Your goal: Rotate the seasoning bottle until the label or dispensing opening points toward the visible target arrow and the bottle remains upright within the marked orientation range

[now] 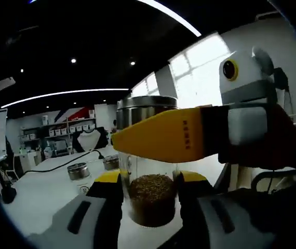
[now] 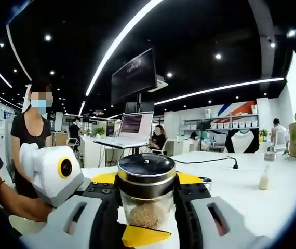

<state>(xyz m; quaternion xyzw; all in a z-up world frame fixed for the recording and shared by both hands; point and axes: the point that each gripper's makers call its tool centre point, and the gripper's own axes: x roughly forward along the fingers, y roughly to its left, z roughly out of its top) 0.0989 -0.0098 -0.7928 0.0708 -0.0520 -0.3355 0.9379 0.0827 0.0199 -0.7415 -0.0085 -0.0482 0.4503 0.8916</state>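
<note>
You have the seasoning bottle [image 1: 150,181] upright and raised above the white bench [image 1: 44,192], caught by both tools at once. In the left gripper view your left gripper [image 1: 150,179] has its jaws closed on the bottle's glass lower body, one yellow-tipped jaw pressed to each side of the brown granules inside, and the right gripper [image 1: 161,137] reaches in from the right, its yellow jaw lying across the bottle just below the steel cap [image 1: 147,104]. In the right gripper view your right gripper [image 2: 146,194] clamps the bottle [image 2: 146,199] just under its dark-topped cap [image 2: 146,166], and the left gripper [image 2: 54,174] sits to the bottle's left with a hand [image 2: 31,207] on it. Behind the bottle in the left gripper view, two small steel-lidded jars [image 1: 78,171] stand on the bench beside a black cable [image 1: 59,161].
</note>
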